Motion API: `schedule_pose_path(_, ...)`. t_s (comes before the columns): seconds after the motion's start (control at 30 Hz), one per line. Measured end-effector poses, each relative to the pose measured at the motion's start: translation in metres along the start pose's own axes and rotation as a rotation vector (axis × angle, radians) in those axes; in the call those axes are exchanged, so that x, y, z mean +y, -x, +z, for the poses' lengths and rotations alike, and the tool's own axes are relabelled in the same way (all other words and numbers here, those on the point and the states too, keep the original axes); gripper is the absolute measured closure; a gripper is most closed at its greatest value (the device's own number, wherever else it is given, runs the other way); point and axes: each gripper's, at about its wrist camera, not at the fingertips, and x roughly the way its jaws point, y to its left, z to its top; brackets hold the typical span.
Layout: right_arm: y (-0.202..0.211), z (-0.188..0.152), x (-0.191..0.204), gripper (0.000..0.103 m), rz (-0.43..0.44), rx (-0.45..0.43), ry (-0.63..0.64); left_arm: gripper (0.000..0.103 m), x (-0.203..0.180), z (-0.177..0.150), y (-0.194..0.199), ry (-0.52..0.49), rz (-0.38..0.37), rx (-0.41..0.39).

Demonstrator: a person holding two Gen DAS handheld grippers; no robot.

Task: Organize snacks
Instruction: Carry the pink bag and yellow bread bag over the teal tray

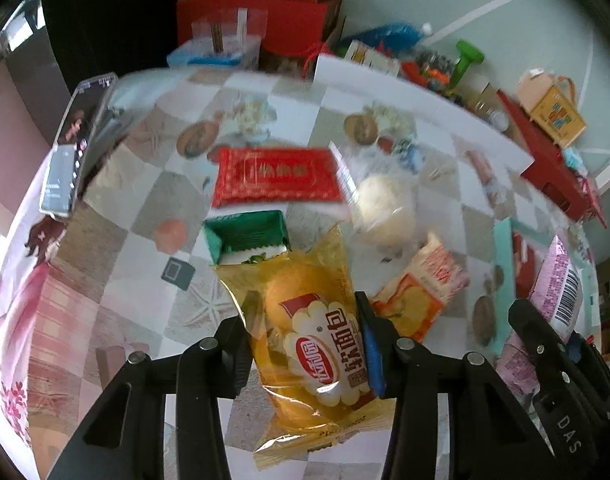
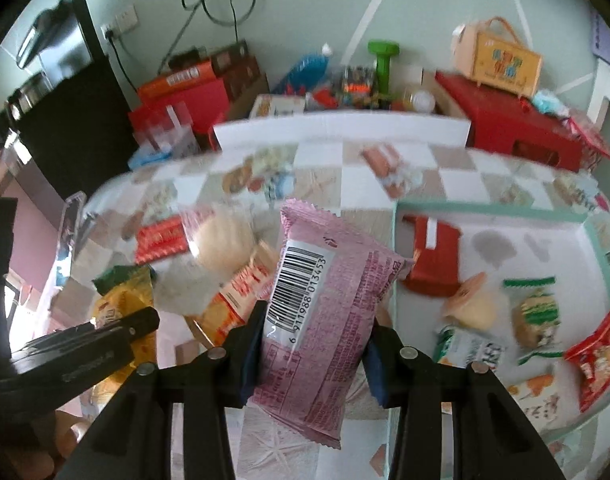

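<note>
While left tongs (image 1: 303,322) clamp yellow bread packet (image 1: 309,344), right tongs (image 2: 317,334) clamp pink packet (image 2: 325,320).

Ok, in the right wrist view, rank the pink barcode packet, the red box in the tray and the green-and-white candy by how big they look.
1. Pink barcode packet, largest by far, though it is held close to the camera, which inflates it.
2. Red box in the tray.
3. Green-and-white candy, smallest.
</note>
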Motion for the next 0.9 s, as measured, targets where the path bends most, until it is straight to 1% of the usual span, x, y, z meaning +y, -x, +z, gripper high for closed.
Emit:
schedule_pose_path(0.1,0.011,0.002,0.0,0.058,0.003,-0.031,-0.004,0.057,-0.002,0.002,0.014,0.002,-0.021,-0.041)
schedule_pose_path(0.23,0.018,0.003,-0.002,0.058,0.004,-0.043,-0.012,0.057,-0.006,0.005,0.032,0.006,-0.038,-0.093)
schedule_pose_path(0.4,0.023,0.002,-0.005,0.058,0.003,-0.053,-0.022,0.057,-0.011,0.008,0.042,0.001,-0.056,-0.133)
schedule_pose_path(0.5,0.025,0.001,-0.008,0.058,0.001,-0.057,-0.032,0.057,-0.015,0.007,0.045,-0.008,-0.062,-0.142)
schedule_pose_path(0.67,0.027,0.001,-0.016,0.058,-0.003,-0.055,-0.052,0.057,-0.024,0.005,0.044,-0.033,-0.067,-0.135)
schedule_pose_path(0.9,0.028,0.002,-0.034,0.058,-0.015,-0.057,-0.095,0.057,-0.045,0.0,0.042,-0.086,-0.079,-0.129)
